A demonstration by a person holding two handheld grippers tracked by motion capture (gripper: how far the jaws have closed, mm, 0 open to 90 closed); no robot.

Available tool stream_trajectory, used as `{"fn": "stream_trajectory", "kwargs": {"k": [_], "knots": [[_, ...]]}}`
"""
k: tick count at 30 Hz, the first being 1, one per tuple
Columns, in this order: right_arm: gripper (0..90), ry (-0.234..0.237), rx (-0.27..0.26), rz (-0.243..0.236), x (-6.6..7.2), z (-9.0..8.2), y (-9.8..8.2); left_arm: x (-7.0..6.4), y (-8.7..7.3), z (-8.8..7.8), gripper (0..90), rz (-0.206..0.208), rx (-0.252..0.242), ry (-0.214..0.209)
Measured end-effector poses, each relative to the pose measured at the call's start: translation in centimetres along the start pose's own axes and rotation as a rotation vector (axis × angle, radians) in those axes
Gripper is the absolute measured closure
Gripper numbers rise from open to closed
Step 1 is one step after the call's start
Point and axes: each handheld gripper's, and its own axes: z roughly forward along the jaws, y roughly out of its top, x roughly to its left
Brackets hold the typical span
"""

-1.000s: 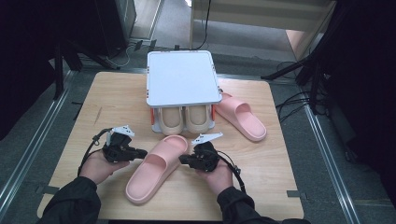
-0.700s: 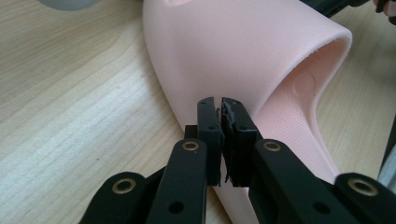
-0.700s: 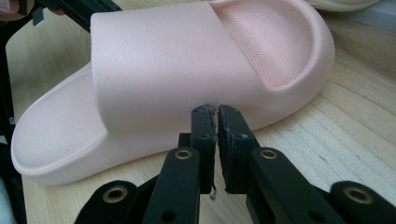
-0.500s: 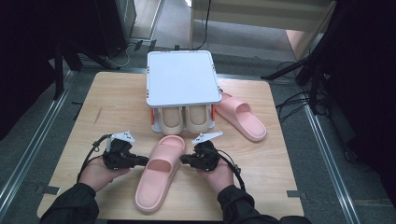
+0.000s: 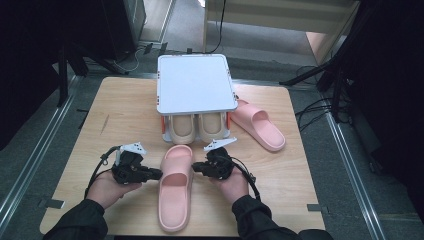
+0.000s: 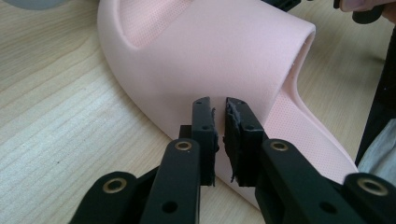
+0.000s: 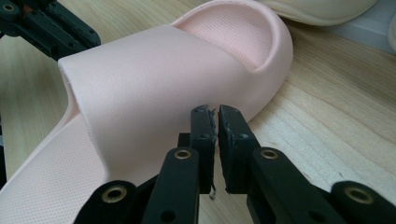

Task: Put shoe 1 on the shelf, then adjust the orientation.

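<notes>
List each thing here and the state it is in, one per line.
Near slipper: flat on the table, toe toward the rack, between both grippers.
Far slipper: flat, beside the rack.
Rack: holds two beige slippers underneath.
Left gripper: nearly shut, empty.
Right gripper: nearly shut, empty.

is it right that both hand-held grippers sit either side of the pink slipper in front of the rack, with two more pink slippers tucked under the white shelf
Not quite. The pair tucked under the white shelf is beige slippers, not pink, as the high view shows. The rest holds: the left hand-held gripper and the right hand-held gripper sit either side of the pink slipper in front of the rack.
</notes>
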Motion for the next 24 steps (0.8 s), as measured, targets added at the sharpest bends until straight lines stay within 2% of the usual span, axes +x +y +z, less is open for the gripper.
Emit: {"fn": "stream_trajectory", "kwargs": {"k": [2,6,11,17,21,24], "knots": [[82.8,-0.005,0.001,-0.001,0.0,-0.1,0.0,0.1,0.1,-0.2,78.9,0.008,-0.002,0.018],[76.5,-0.027,-0.026,-0.007,-0.6,-1.3,-0.1,0.7,0.3,-1.3,68.5,-0.029,-0.052,0.018],[73.0,-0.04,-0.069,-0.001,-1.5,-3.1,-0.2,1.3,0.4,-1.8,56.3,-0.049,-0.055,0.03],[70.6,-0.064,-0.091,-0.005,-2.3,-4.5,-0.4,1.5,0.6,-1.9,47.9,-0.046,-0.055,0.024],[70.2,-0.08,-0.094,-0.008,-3.2,-5.7,-0.5,1.7,0.7,-2.1,45.6,-0.05,-0.062,0.028],[68.7,-0.092,-0.107,-0.001,-3.9,-6.6,-0.5,2.0,0.8,-2.2,41.8,-0.062,-0.065,0.01]]}}
